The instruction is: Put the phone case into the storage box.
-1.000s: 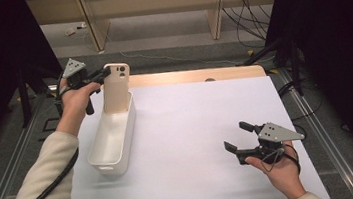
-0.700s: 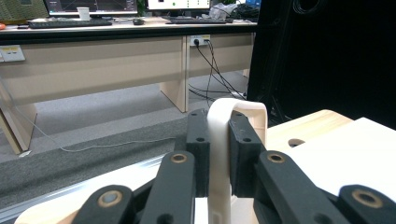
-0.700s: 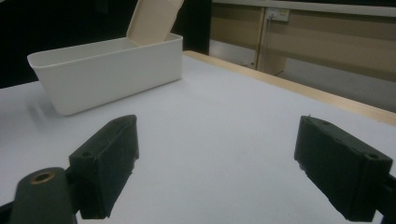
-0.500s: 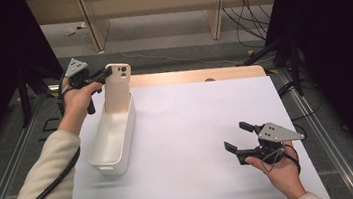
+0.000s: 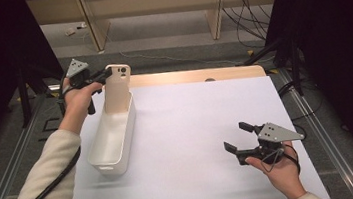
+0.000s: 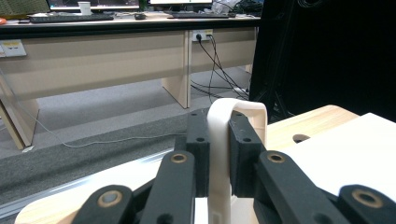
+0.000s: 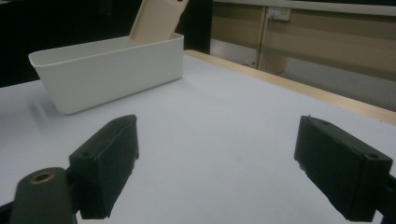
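high view: beige phone case (image 5: 117, 87), upright in white bin (image 5: 112, 137)

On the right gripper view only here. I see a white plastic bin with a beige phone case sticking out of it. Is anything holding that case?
Observer: Yes. The left gripper is shut on the beige phone case, its pads clamped on the case's upper edge.
Operator: Is the case lifted out of the bin?
Observer: No. In the high view its lower end is inside the far end of the white rectangular plastic bin, leaning nearly upright.
Operator: And where does my gripper sit on the table?
Observer: The right gripper is at the near right of the white table sheet, jaws open, holding nothing, well apart from the bin.
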The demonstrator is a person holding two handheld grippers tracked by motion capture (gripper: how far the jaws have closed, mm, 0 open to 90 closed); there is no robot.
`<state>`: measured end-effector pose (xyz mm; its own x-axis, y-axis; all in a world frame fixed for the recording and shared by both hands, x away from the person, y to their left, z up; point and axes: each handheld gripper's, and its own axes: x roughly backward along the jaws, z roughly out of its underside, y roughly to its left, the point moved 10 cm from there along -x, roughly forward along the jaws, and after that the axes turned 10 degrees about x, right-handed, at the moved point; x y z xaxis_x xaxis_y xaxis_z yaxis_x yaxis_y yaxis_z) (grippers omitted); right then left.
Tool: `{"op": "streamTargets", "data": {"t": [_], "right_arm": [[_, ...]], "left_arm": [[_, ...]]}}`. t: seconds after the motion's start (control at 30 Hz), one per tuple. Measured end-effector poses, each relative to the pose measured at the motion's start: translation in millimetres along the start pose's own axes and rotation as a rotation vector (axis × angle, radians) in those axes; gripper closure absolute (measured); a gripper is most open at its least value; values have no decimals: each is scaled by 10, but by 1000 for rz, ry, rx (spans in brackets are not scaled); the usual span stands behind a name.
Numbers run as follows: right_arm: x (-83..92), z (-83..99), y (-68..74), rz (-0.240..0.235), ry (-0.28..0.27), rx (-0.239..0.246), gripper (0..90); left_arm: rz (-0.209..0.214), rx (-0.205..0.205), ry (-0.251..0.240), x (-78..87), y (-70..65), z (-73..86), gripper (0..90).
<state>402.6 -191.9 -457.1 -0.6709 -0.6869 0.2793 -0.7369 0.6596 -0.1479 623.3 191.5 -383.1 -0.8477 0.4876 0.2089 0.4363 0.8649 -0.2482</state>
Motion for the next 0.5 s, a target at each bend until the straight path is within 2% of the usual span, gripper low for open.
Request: {"op": "streamTargets", "data": {"t": [0.23, 0.5], "right_arm": [[2, 2, 11, -10, 3, -1, 151], [1, 3, 14, -12, 5, -1, 151]], "left_arm": [[-4, 7, 1, -12, 15, 15, 808], [-8, -4, 10, -30, 19, 22, 808]]}}
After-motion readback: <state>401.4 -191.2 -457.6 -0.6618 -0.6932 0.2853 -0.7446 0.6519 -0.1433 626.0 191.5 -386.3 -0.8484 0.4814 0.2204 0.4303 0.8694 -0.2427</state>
